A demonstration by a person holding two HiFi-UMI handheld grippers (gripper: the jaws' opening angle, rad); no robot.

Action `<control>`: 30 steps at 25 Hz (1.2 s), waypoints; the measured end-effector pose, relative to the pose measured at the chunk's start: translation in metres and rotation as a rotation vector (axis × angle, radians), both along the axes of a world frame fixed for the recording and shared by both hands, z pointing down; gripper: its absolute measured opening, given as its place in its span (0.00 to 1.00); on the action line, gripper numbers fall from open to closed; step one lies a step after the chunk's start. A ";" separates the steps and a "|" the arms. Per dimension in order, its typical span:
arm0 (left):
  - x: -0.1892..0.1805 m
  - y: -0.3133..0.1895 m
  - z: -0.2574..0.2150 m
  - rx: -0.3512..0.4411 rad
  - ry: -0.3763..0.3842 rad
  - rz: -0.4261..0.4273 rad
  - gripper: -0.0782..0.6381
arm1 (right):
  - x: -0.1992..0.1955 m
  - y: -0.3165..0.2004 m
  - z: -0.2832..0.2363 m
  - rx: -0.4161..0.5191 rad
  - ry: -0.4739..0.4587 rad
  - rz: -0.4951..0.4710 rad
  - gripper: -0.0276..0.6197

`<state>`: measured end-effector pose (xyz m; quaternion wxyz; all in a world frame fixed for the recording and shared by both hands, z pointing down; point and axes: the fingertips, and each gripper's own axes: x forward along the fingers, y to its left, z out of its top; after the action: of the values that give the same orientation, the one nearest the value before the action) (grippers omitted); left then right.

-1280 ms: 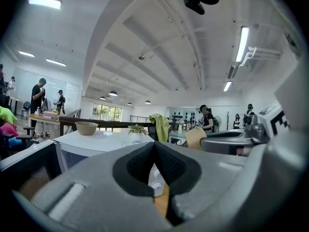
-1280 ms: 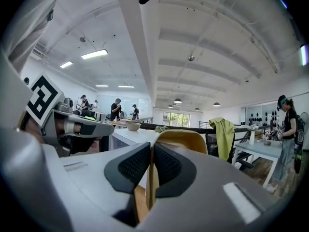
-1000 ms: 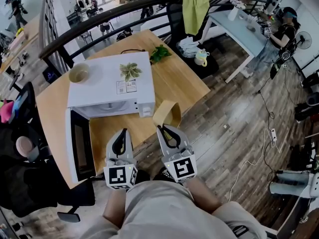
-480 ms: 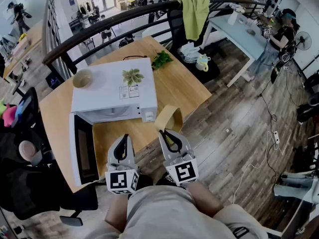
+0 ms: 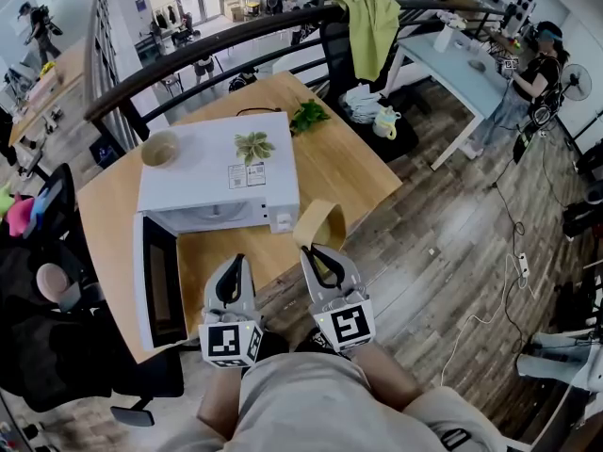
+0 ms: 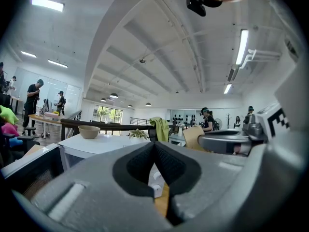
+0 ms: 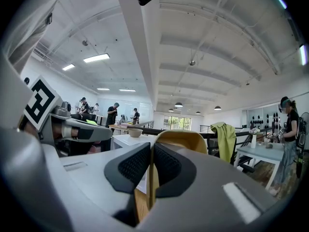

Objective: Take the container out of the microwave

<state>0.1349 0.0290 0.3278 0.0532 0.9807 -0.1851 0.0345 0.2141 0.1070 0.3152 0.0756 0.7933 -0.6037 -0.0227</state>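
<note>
A white microwave point(image 5: 219, 172) stands on the wooden table point(image 5: 349, 163), its door point(image 5: 155, 281) swung open toward me at the left. My right gripper point(image 5: 313, 250) is shut on the rim of a tan container point(image 5: 318, 224), held level over the table's near edge, right of the microwave front. In the right gripper view the container's wall point(image 7: 181, 139) sits pinched between the pads of my right gripper point(image 7: 151, 151). My left gripper point(image 5: 232, 262) hangs beside it in front of the microwave opening. It is shut with nothing between its pads point(image 6: 155, 149).
A beige bowl point(image 5: 160, 148) and a leafy sprig point(image 5: 252, 145) lie on the microwave's top. Green leaves point(image 5: 307, 114) sit at the table's far edge. A black office chair point(image 5: 57, 347) stands left of the door. A railing with a green cloth point(image 5: 369, 12) runs behind.
The head view has shifted slightly. Both grippers and the held container keep their places.
</note>
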 end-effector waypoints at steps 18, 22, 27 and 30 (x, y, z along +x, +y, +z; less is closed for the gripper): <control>0.011 0.010 0.001 -0.009 -0.002 0.025 0.11 | 0.005 0.005 0.004 -0.014 -0.010 0.009 0.10; 0.011 0.009 0.001 -0.008 0.000 0.023 0.11 | 0.004 0.004 0.004 -0.018 0.001 -0.002 0.10; 0.011 0.010 0.000 -0.009 -0.003 0.022 0.11 | 0.003 0.002 0.005 -0.025 0.003 -0.014 0.10; 0.011 0.009 0.001 -0.011 -0.002 0.019 0.11 | 0.002 0.001 0.004 -0.024 0.002 -0.017 0.10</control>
<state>0.1458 0.0375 0.3284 0.0580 0.9820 -0.1758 0.0368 0.2166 0.1081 0.3194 0.0858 0.7872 -0.6104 -0.0170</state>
